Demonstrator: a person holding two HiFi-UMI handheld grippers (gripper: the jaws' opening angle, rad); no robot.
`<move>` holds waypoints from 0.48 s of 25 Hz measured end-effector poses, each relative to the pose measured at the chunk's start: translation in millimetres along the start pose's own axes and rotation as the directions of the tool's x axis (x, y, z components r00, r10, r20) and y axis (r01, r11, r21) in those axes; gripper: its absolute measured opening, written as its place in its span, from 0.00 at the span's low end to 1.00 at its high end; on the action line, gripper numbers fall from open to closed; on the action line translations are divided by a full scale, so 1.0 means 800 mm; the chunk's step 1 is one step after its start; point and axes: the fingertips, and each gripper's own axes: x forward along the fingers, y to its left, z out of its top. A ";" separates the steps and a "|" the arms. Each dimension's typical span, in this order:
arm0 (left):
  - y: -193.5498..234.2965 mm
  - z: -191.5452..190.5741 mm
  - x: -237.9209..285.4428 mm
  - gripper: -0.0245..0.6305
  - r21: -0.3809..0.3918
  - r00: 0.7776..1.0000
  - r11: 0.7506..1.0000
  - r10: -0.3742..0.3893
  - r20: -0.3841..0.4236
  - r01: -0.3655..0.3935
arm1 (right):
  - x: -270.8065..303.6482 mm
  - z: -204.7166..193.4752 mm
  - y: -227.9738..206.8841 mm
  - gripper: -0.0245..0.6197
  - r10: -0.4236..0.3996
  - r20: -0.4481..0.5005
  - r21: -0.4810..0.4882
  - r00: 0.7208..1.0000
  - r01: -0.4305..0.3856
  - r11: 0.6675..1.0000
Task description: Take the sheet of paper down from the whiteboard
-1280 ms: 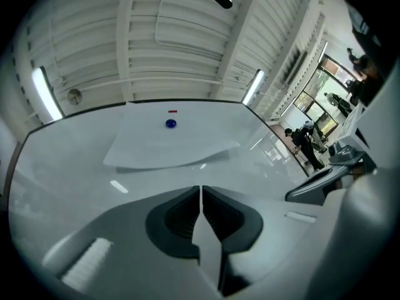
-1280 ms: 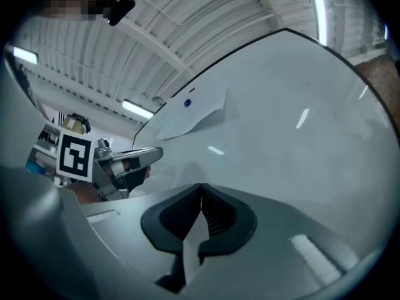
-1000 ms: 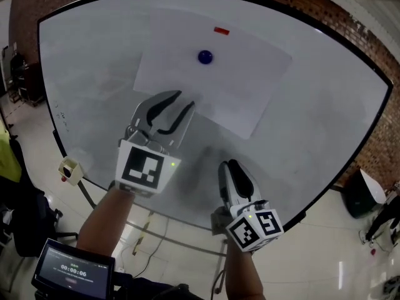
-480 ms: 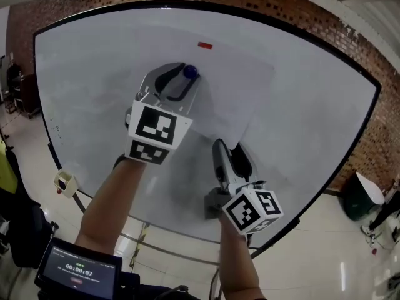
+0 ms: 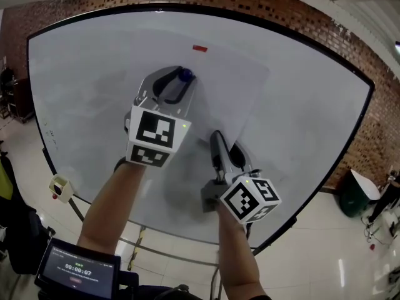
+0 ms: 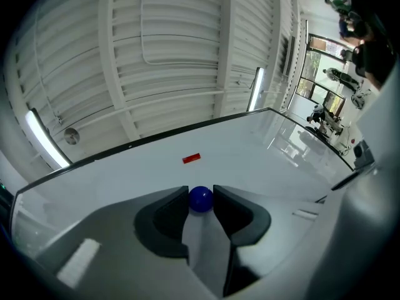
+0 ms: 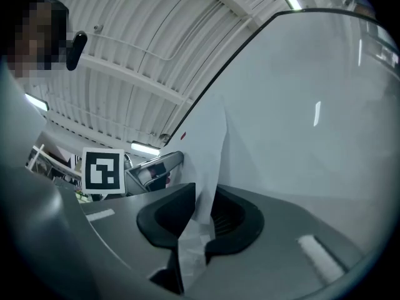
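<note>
On the whiteboard [image 5: 315,114] hangs one sheet of paper [image 5: 234,89], set at a slant, with one round blue magnet [image 5: 185,75] on its upper left part and one small red strip [image 5: 199,48] on the board just above its top edge. Two grippers are at work. The left gripper [image 6: 200,197] has just been narrowing its still-wide jaws, and both tips now touch the blue magnet's sides, clamping it between them. The right gripper [image 7: 205,195] has also just been narrowing, and its jaws now stand close together, pinching the sheet's lower corner, which comes away from the board there while the rest lies flat. One black frame [image 5: 350,149] runs round the board, and brick wall [image 5: 294,11] shows beyond its upper rim. Wide stretches of white board lie left and right of the sheet, well inside the frame. Below the board's lower edge is glossy floor [image 5: 325,249], with one small white container [image 5: 59,186] at the left.
</note>
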 end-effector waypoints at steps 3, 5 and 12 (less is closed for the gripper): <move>-0.002 0.004 -0.001 0.22 0.006 1.000 1.000 0.000 0.009 0.000 | 0.001 0.000 0.002 0.07 -0.001 0.006 0.000 1.000 0.001 1.000; -0.002 0.007 -0.002 0.22 -0.003 1.000 1.000 -0.002 0.018 0.002 | 0.001 0.003 0.007 0.06 0.007 0.016 -0.005 1.000 -0.007 1.000; 0.001 0.011 -0.010 0.22 -0.047 0.998 0.999 0.010 0.067 -0.006 | -0.009 0.011 0.017 0.06 -0.001 0.048 -0.046 0.999 0.003 0.999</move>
